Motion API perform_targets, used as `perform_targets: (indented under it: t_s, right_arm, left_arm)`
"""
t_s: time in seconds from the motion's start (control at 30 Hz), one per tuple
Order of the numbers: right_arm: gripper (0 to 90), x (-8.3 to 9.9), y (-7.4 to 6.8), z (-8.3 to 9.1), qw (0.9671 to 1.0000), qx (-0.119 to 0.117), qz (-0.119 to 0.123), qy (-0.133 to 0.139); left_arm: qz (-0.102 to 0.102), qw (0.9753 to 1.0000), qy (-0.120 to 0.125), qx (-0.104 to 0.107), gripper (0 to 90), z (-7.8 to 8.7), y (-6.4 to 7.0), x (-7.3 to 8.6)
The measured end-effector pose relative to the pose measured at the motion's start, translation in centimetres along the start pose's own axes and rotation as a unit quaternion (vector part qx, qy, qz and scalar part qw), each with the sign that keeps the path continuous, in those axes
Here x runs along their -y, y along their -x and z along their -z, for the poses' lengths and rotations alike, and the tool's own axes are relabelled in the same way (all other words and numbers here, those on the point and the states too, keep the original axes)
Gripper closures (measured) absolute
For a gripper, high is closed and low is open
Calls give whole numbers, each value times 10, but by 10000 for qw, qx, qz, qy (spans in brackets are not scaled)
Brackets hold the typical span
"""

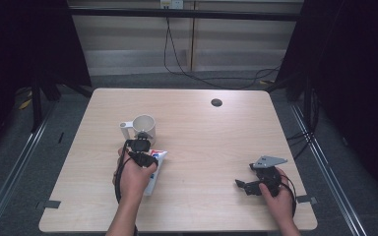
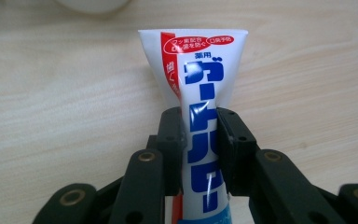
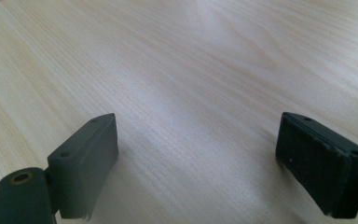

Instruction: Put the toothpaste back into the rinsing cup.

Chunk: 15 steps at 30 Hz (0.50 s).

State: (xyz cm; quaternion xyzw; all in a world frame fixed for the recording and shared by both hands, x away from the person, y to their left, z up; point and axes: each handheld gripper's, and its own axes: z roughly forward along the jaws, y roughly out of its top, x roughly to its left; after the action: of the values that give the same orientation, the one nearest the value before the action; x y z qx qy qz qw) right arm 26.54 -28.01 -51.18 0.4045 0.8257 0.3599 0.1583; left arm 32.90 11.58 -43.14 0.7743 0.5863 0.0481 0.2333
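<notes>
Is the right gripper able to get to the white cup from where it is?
Probably yes. The right gripper is open and holds nothing, and bare table lies between it and the white cup. The left gripper, shut on the toothpaste tube, sits close in front of the cup and might crowd it.

1 white mug (image 1: 144, 127), 1 toothpaste tube (image 2: 204, 135), 1 wooden table (image 1: 206, 132) w/ 1 round cable hole (image 1: 216, 103). 2 grippers: left gripper (image 1: 140, 146), right gripper (image 1: 252, 175). 2 hands.
</notes>
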Motion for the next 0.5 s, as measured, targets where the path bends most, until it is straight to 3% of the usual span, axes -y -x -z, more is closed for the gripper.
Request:
perform_targets:
  t_s: [0.2, 0.5]
  right_arm:
    - [123, 0, 0, 0, 10000, 0, -1, 0]
    - [123, 0, 0, 0, 10000, 0, 1, -1]
  left_arm:
    - [-51, 9979, 629, 160, 729, 11, -6, 2]
    - [-171, 9928, 1154, 263, 728, 22, -11, 5]
